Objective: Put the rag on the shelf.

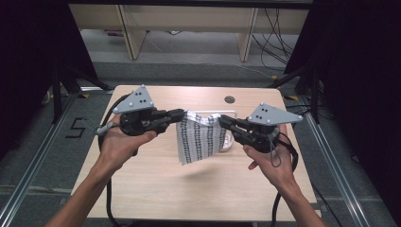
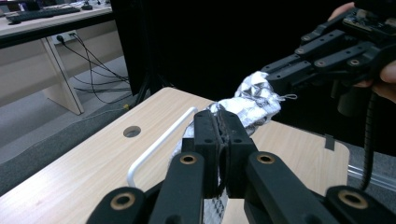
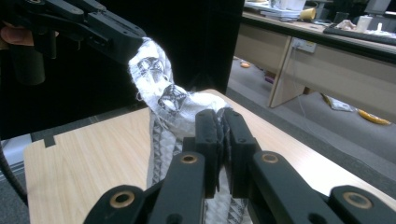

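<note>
Two bare forearms come in over the near edge of the desk (image 1: 156, 189) and angle inward, each hand wrapped around a black gripper that points level toward the other. The left gripper (image 1: 182, 114) has its jaws closed on one top corner of the cloth (image 1: 198, 139); the right gripper (image 1: 221, 120) has its jaws closed on the other top corner. The cloth hangs between them above the middle of the desk, its lower edge clear of the wood and slanting. It is thin white fabric printed with dark patterned stripes, bunched and wrinkled where the jaws pinch it. In both gripper views the pinched corners are buried between the pads, and the print there is too crumpled to read. Behind the cloth a white wire frame (image 1: 222, 112) lies on the pale wood toward the far edge, partly hidden. Beyond it a round cable hole (image 1: 230, 100) sits near the far edge.
</note>
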